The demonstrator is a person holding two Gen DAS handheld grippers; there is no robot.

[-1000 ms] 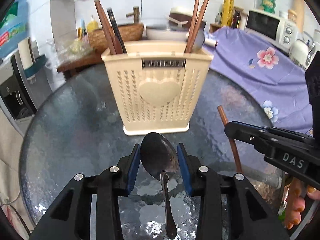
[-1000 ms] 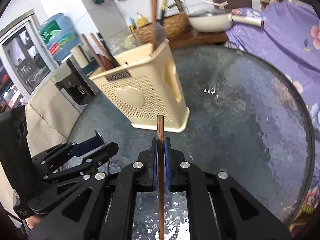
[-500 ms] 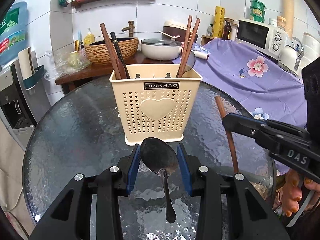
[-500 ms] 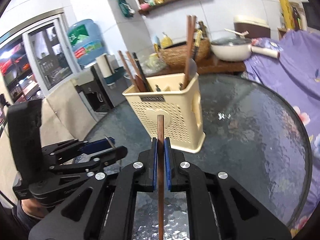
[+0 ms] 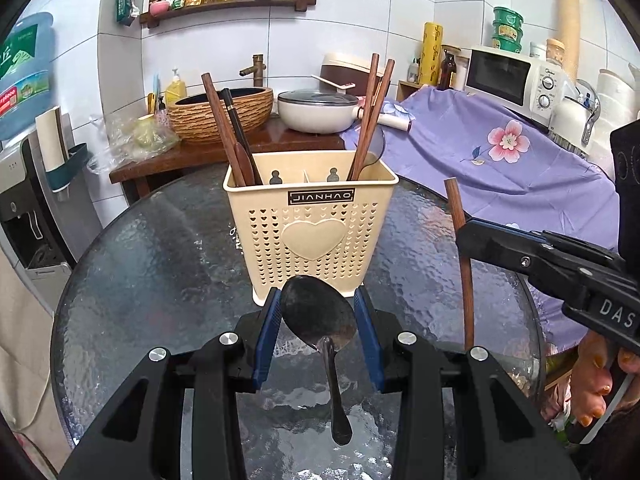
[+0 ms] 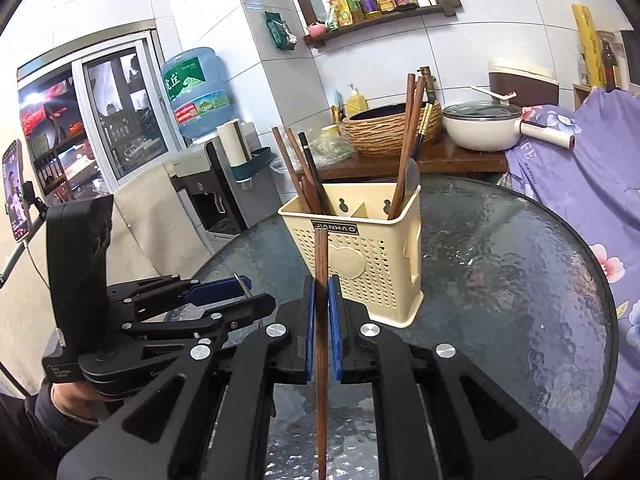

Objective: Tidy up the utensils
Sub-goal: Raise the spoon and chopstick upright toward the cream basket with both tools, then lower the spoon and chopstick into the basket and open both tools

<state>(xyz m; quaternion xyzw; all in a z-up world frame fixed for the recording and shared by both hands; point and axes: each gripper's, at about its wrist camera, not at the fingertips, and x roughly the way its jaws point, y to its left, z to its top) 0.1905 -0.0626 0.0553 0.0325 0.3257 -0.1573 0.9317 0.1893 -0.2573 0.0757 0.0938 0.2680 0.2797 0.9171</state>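
Observation:
A cream utensil basket (image 5: 310, 220) stands on the round glass table (image 5: 140, 272), holding brown chopsticks (image 5: 370, 116) on both sides and a spoon. It also shows in the right wrist view (image 6: 360, 256). My left gripper (image 5: 318, 312) is shut on a dark metal spoon (image 5: 320, 316), bowl toward the basket, above the table. My right gripper (image 6: 320, 296) is shut on a brown wooden chopstick (image 6: 321, 320), pointing up just before the basket. The right gripper (image 5: 520, 248) shows at the left wrist view's right with the chopstick (image 5: 464, 264).
A wooden counter behind the table holds a woven bowl (image 5: 220, 114) and a white pan (image 5: 320, 110). A purple flowered cloth (image 5: 500, 152) covers furniture at right, a microwave (image 5: 516, 76) behind. A water dispenser (image 6: 200, 184) stands at left.
Both grippers have risen and tilted up, with the spoon and chopstick still held. The basket now looks lower and farther, its open top in view.

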